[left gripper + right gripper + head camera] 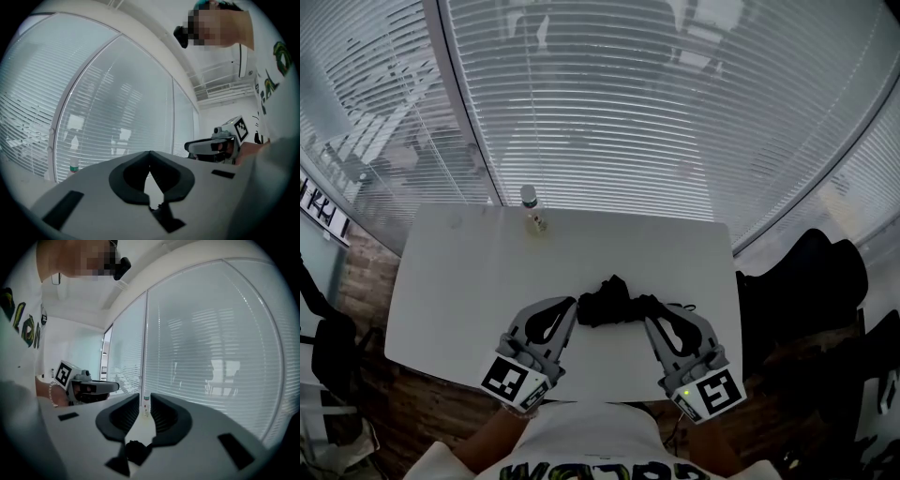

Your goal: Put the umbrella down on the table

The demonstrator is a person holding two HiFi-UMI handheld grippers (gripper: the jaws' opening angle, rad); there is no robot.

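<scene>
The black folded umbrella (605, 298) lies on the white table (469, 272), near its front edge. My left gripper (571, 303) reaches the umbrella's left end and my right gripper (650, 305) its right end; whether either touches it I cannot tell. In the left gripper view the left gripper (150, 153) has its tips together, with nothing between them. In the right gripper view the right gripper (145, 399) shows only a thin slit between its jaws and grips nothing. Both point level, toward the window.
A small clear bottle (532, 211) stands at the table's far edge, in front of the blinds. A black chair or bag (811, 281) sits just right of the table. Another dark seat (328, 356) is at the left, on the wooden floor.
</scene>
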